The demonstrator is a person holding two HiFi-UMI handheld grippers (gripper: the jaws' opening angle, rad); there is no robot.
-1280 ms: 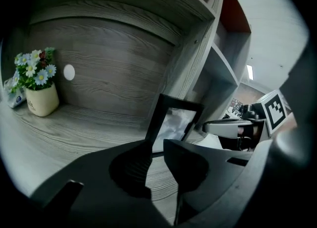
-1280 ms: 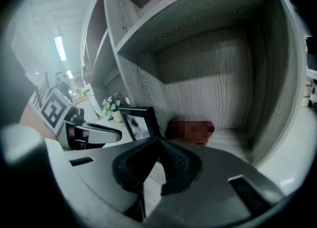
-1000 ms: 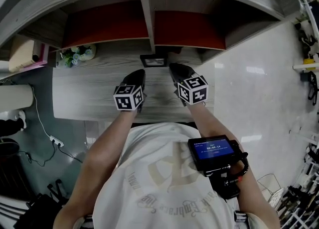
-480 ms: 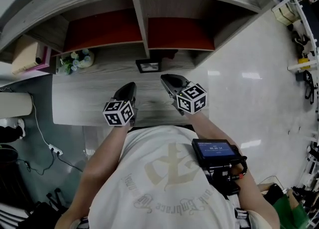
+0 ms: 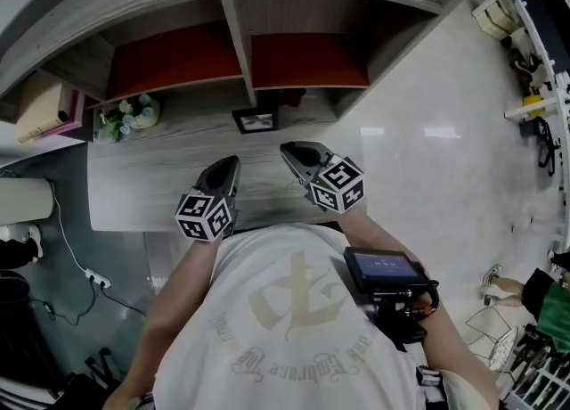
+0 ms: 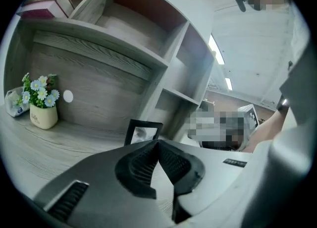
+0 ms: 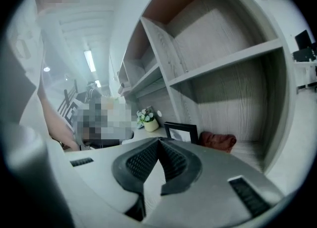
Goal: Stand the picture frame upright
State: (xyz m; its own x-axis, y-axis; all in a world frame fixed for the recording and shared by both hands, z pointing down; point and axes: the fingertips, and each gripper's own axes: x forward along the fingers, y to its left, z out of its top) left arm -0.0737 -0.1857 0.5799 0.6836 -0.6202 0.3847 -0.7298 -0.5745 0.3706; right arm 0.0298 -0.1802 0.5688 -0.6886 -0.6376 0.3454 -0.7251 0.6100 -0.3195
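Observation:
The black picture frame [image 5: 256, 120] stands upright at the back of the wooden desk [image 5: 151, 168], just in front of the shelf divider. It shows in the left gripper view [image 6: 142, 133] and the right gripper view [image 7: 182, 132] too. My left gripper [image 5: 230, 165] hangs over the desk's front half, shut and empty, well short of the frame. My right gripper [image 5: 289, 151] is beside it to the right, also shut with nothing between its jaws. Neither touches the frame.
A small pot of flowers [image 5: 125, 117] stands at the desk's back left. A dark red cloth [image 7: 218, 141] lies behind the frame to its right. Shelf compartments with red backs [image 5: 178, 61] rise behind the desk. White floor [image 5: 436, 150] lies to the right.
Both grippers have drawn back from the frame toward the desk's front edge. The frame stays standing where it was.

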